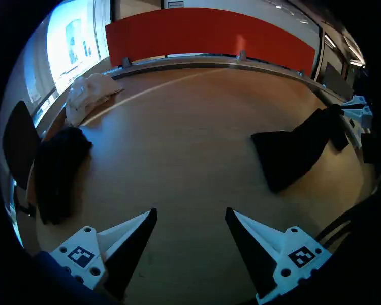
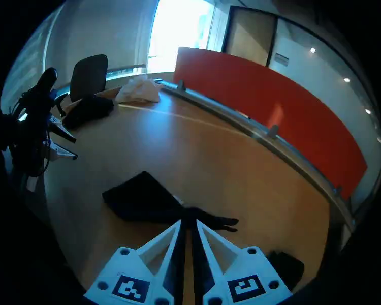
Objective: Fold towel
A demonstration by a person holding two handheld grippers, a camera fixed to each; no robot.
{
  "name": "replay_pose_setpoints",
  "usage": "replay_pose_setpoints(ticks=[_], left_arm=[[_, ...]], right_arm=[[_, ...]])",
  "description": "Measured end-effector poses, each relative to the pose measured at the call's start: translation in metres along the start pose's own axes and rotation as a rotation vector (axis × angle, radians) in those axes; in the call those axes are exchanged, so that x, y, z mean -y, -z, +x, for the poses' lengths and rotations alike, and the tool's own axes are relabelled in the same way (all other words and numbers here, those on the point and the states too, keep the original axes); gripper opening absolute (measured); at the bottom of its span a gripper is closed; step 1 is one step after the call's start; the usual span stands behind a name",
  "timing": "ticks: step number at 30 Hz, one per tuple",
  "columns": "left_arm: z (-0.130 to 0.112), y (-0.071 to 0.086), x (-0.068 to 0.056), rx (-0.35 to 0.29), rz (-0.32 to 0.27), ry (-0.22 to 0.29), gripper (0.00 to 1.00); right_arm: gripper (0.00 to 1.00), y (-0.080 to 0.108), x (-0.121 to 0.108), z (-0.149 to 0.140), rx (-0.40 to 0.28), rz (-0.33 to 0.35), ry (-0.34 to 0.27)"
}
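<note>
My right tongs are pinched nearly shut, just a slit btwn the fingers, w/ one corner of the black towel caught at the tips. The rest of the towel trails off and lies crumpled on the worktop, well apart from the red partition. My left tongs are spread wide w/ nothing btwn the fingers. They hang over bare worktop, farther from the red partition than the towel and not touching it.

Other stuff: a white cloth is heaped near one end of the red partition, and a black heap sits farther out from it, by a chair.

My read: fold hardly begun. The towel is bunched, so it needs a 2nd corner and a spread first.

What could go wrong:
- One-corner hold. If I lift or drag w/ the right only, the towel ropes up and twists, and the edges won't line up.
- The grip looks thin, cloth at the very tips. A sharp tug could slip it out.
- Black cloth in low light. I can't tell which fold is the free corner, so the left could grab two layers or the wrong edge, giving a lopsided fold.
- If the left comes in low and wide, it may shove the pile instead of catching it.
- My right tongs sit close to the worktop edge opposite the red partition. Pulling that way could drag the towel over it.
</note>
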State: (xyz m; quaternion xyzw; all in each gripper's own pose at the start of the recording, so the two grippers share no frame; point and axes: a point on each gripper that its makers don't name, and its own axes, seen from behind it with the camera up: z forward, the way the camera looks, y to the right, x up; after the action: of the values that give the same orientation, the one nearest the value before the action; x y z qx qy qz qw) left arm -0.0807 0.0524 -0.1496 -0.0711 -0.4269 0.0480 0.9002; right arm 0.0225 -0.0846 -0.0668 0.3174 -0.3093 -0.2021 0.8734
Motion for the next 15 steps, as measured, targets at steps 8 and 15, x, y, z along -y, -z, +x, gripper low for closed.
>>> replay_pose_setpoints(ticks=[8, 15], left_arm=[[0.001, -0.001, -0.003, -0.001, -0.004, -0.003, 1.00], [0.002, 0.001, -0.004, -0.003, -0.006, 0.000, 1.00]], right_arm=[[0.06, -0.002, 0.001, 0.000, 0.001, 0.004, 0.009], [0.06, -0.007, 0.010, 0.007, -0.005, 0.026, 0.027]])
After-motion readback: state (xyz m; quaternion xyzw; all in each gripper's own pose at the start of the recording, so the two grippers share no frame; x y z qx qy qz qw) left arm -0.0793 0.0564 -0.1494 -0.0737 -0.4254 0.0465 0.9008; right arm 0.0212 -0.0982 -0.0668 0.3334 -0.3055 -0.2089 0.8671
